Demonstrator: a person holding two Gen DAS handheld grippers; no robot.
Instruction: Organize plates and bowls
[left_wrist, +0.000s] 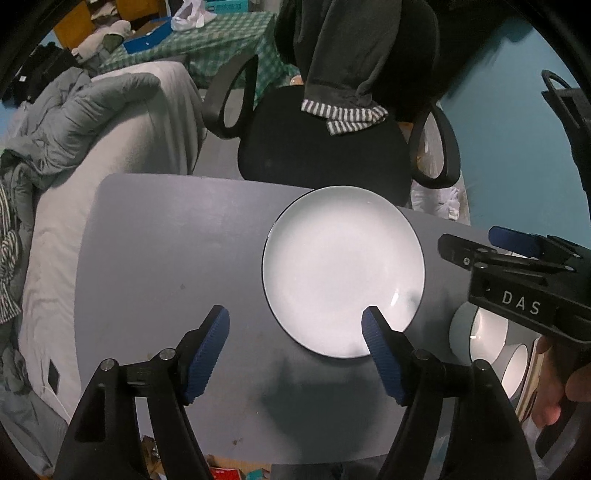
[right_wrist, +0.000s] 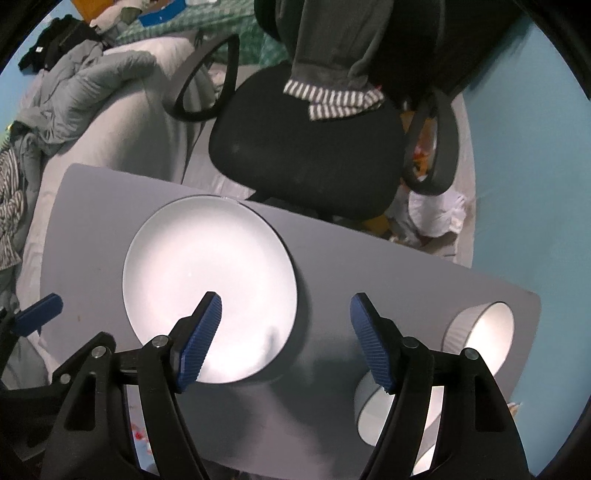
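A white plate (left_wrist: 341, 269) with a dark rim lies flat on the grey table (left_wrist: 166, 258). My left gripper (left_wrist: 295, 325) hangs open above the plate's near left edge, nothing between its blue pads. In the right wrist view the same plate (right_wrist: 207, 280) sits left of centre, and my right gripper (right_wrist: 286, 310) is open over the plate's right edge with empty jaws. Two pale bowls stand at the table's right end: one further back (right_wrist: 487, 332), one nearer (right_wrist: 373, 413) partly behind my right finger. The left wrist view shows those bowls (left_wrist: 484, 332) under the right gripper's body (left_wrist: 524, 291).
A black office chair (left_wrist: 325, 147) with draped clothing stands just behind the table's far edge. A bed with grey bedding (left_wrist: 110, 122) runs along the left. A hand (left_wrist: 561, 387) holds the right gripper at the right edge. Clutter lies on the floor near the teal wall (right_wrist: 436, 218).
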